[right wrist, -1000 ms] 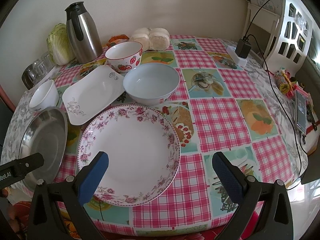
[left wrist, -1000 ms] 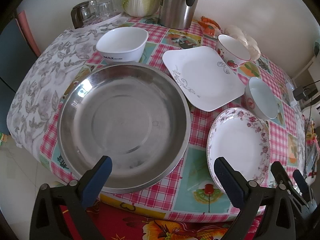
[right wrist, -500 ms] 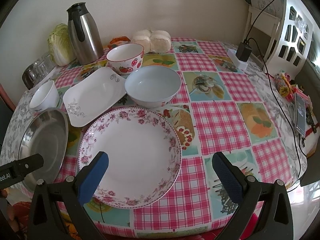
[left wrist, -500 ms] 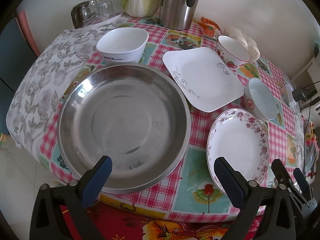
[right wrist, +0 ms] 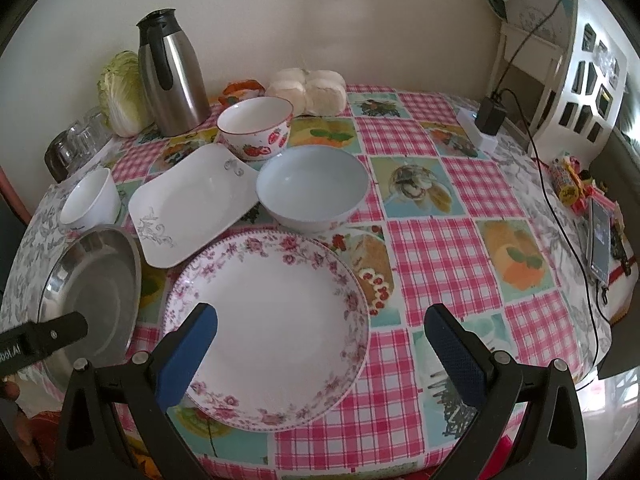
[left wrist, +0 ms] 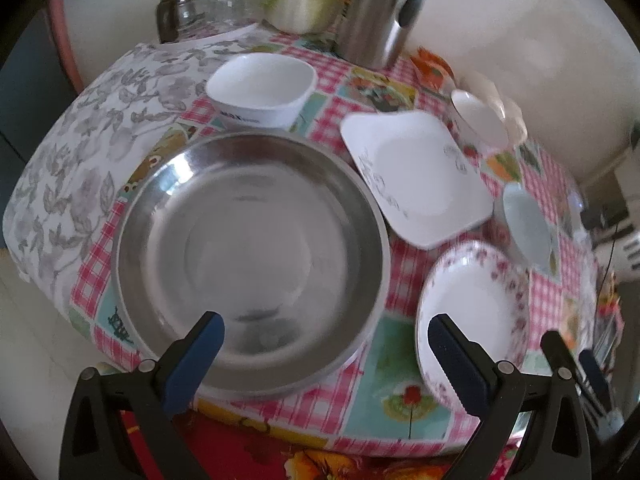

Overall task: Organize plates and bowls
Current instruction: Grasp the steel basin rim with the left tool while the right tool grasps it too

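While both grippers hang at the near edge of the table, the left gripper (left wrist: 326, 354) is spread wide over a big shiny metal basin (left wrist: 252, 264) with nothing in it. The right gripper (right wrist: 320, 346) is spread wide over a round plate with pink flowers (right wrist: 268, 320). Behind sit a white square plate (right wrist: 192, 204) and a pale blue bowl (right wrist: 312, 188), both bare inside.

Home dining corner, checked fruit-print tablecloth (right wrist: 436, 248), steel thermos jug (right wrist: 172, 76), napa cabbage (right wrist: 120, 92), drinking glasses (right wrist: 76, 140), steamed buns (right wrist: 308, 90), charging phone (right wrist: 599, 236)
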The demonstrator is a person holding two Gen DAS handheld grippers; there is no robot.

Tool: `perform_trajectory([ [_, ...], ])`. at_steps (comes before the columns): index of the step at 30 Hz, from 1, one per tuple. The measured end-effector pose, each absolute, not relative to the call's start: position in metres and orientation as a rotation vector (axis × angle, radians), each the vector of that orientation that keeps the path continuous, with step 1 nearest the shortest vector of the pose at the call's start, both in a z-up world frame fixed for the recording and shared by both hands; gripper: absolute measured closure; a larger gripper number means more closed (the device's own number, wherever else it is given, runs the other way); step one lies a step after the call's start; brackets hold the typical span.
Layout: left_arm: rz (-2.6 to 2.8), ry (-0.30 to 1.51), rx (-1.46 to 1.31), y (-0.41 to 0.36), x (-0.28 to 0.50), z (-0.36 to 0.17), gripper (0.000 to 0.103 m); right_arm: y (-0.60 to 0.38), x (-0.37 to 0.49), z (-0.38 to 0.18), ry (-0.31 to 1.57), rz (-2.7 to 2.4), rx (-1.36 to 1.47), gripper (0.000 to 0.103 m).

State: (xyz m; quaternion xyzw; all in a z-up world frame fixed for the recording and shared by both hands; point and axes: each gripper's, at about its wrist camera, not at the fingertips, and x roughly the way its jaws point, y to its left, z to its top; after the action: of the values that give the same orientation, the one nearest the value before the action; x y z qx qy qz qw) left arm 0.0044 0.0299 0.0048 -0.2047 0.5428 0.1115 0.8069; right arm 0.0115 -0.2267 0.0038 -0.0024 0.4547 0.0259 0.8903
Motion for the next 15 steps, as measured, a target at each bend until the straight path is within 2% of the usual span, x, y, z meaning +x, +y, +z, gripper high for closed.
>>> perform_trajectory([
  [12, 0.393, 0.913, -0.610, 0.111, -0.006, 0.012, 0.000, -0.157, 0.036, 0.015, 0.933, 0.269, -0.038, 0.000],
  [15, 0.403, 0.916, -0.606, 0.122, -0.004, 0.009, 0.000, -0.133, 0.041, 0.007, 0.954, 0.341, -0.046, 0.000],
])
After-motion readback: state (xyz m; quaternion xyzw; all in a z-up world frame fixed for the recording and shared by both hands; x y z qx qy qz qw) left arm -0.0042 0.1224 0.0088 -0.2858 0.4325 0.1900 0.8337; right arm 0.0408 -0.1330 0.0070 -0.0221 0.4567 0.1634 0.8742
